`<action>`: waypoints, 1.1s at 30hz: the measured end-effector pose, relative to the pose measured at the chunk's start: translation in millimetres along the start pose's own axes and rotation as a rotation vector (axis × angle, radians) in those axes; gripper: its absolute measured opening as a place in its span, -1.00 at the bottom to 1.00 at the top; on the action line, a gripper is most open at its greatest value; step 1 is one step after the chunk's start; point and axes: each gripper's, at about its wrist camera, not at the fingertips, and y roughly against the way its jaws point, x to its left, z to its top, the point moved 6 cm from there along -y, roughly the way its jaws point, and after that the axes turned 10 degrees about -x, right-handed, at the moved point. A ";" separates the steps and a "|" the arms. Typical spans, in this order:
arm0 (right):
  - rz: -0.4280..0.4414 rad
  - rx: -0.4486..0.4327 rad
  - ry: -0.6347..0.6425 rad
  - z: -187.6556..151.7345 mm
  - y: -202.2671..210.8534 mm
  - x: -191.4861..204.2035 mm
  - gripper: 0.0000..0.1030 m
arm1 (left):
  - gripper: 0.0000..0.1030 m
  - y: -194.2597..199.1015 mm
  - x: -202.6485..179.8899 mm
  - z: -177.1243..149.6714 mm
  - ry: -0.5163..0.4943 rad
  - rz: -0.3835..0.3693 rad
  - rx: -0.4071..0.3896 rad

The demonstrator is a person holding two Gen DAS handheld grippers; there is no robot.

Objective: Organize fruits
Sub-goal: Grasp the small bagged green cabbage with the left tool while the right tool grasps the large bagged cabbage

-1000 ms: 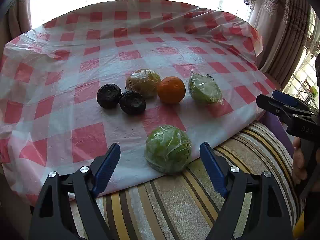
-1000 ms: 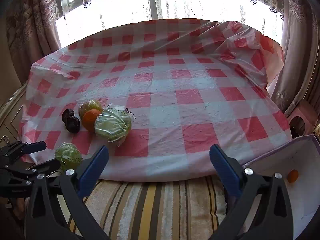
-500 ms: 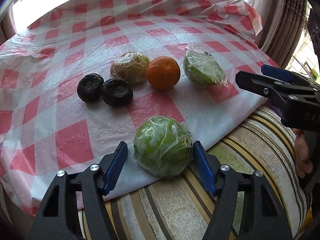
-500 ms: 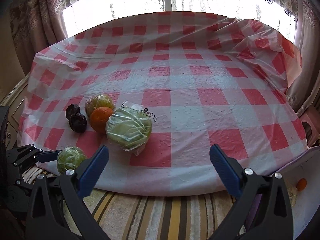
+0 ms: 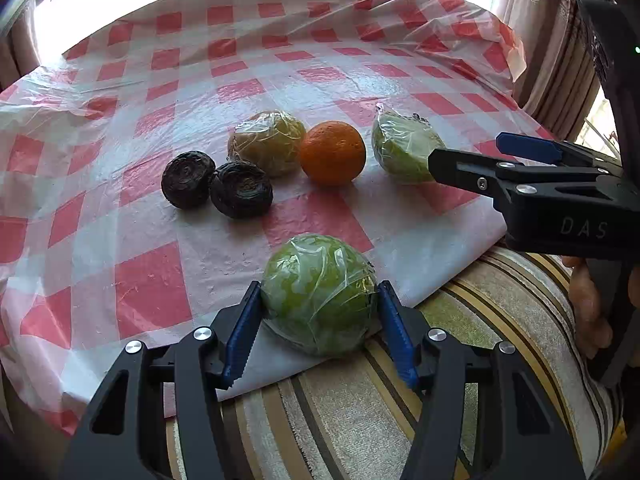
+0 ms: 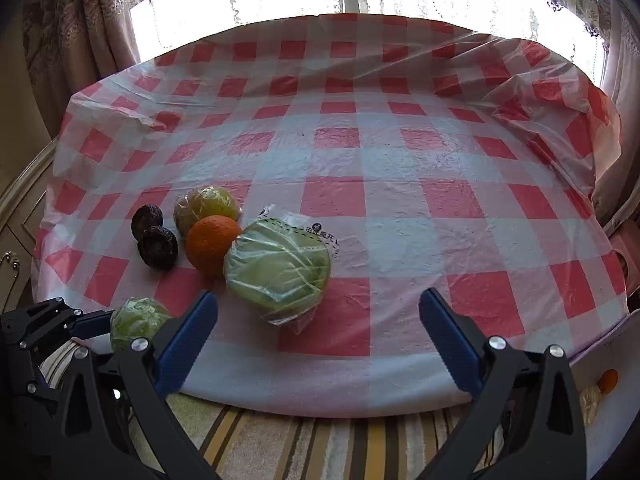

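My left gripper (image 5: 318, 300) is shut on a round green fruit in plastic wrap (image 5: 320, 292) at the near edge of the checked tablecloth (image 5: 152, 288); it also shows in the right wrist view (image 6: 134, 320). Behind it lie two dark fruits (image 5: 216, 186), a wrapped yellow-green fruit (image 5: 268, 146), an orange (image 5: 333, 152) and a second wrapped green fruit (image 5: 400, 146). My right gripper (image 6: 318, 334) is open and empty, just short of that second green fruit (image 6: 278, 270).
A striped cloth (image 5: 360, 412) covers the surface under the table's near edge. A pale tray (image 6: 612, 412) at the right holds a small orange piece (image 6: 608, 381). Curtains (image 6: 80, 12) and a bright window stand behind the table.
My left gripper moved forward and closed on the near green fruit. My right gripper moved forward and left toward the other wrapped green fruit, still open.
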 end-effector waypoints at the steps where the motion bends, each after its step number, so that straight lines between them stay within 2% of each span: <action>1: 0.001 0.002 0.001 0.5 -1.3 1.5 0.96 | 0.08 -0.1 2.6 0.3 0.013 0.000 -0.003; 13: 0.006 0.024 0.014 5.4 -16.9 12.0 0.96 | 0.08 3.9 27.9 4.1 0.142 0.013 -0.044; 25: 0.010 0.055 0.017 8.8 -34.6 20.9 0.95 | 0.08 3.4 30.3 3.8 0.159 0.012 -0.046; 30: 0.017 0.074 0.014 7.2 -39.9 22.1 0.35 | 0.08 3.1 30.5 3.6 0.160 0.011 -0.047; 33: 0.028 0.072 0.018 6.4 -39.3 24.0 0.29 | 0.08 3.2 30.9 3.9 0.161 0.011 -0.047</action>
